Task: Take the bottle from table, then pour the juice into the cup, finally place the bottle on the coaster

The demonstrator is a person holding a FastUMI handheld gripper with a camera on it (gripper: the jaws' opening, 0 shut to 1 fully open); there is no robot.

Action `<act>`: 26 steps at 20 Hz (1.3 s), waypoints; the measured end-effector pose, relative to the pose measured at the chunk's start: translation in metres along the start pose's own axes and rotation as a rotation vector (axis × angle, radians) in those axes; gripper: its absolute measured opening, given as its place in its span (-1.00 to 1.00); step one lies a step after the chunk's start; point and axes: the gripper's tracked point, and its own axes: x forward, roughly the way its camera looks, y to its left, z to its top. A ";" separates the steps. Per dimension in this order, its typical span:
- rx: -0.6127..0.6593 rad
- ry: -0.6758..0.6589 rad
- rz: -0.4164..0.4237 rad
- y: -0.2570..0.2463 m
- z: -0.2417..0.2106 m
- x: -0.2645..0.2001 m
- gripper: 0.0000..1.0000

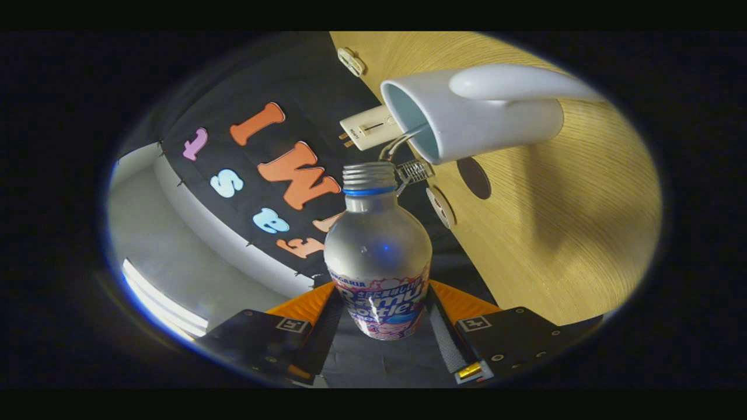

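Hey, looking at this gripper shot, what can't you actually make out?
- Gripper, shut on the bottle: the bottle's base is hidden between the fingers.
- Juice level: unclear through the frosted bottle.
- Cup: its bottom inside is hidden by its own wall.
- Small white items beyond the cup: too small to identify.

Bottle (378,251) base hidden between the fingers (446,332); label partly covered by them. Cup (467,116) bottom cut off, inside mostly unseen. Small round things (474,178) on the surface (560,233) past the bottle too small to tell.
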 end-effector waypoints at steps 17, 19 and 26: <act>0.048 -0.018 0.041 0.010 0.000 0.000 0.55; 0.056 -0.022 0.050 0.012 0.002 -0.001 0.55; 0.069 -0.029 0.060 0.016 0.004 0.002 0.55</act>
